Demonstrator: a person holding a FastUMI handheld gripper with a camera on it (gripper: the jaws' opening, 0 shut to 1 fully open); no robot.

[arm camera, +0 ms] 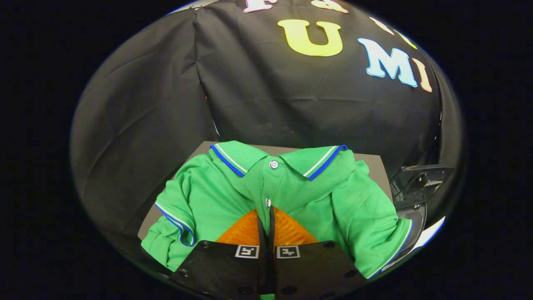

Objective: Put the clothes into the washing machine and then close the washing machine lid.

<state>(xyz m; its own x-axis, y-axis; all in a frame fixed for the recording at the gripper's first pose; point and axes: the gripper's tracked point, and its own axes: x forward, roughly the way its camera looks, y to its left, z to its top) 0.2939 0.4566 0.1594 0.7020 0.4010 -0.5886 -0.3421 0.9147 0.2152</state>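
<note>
Polo shirt (291, 196), green, hangs bunched right in front of the camera, draped around the gripper (268, 216). Collar (237, 158) sits at the top, spread to both sides, each wing edged with a blue and white stripe. Two white buttons on the front strip: the upper button (273, 164) just under the collar, the lower button (268, 203) just above the fingertips.

Fingers pressed together, only a thin dark seam between them, with the fabric of the front strip pinched at the tips. Cloth falls away on both sides of the fingers, so the grip looks closed on the shirt, both fingers bearing on it.

One short sleeve (177, 216) droops beside the fingers on one side, its cuff trimmed blue and white and curled under. The other sleeve (387, 246) hangs on the far side, cuff trim running along its lower edge. Body of the shirt is folded and creased, not spread flat.

Grey table (370, 160) lies behind and under the shirt; its far edge shows past the collar, a corner of it also beside the drooping sleeve. Cannot tell whether the shirt's lower folds touch the table or hang clear of it.

Black cloth wall (250, 96) stands beyond the table, creased. Dark machine part (416, 183) sits off past the far sleeve, near the table's corner; too little of it visible to say what it is.
</note>
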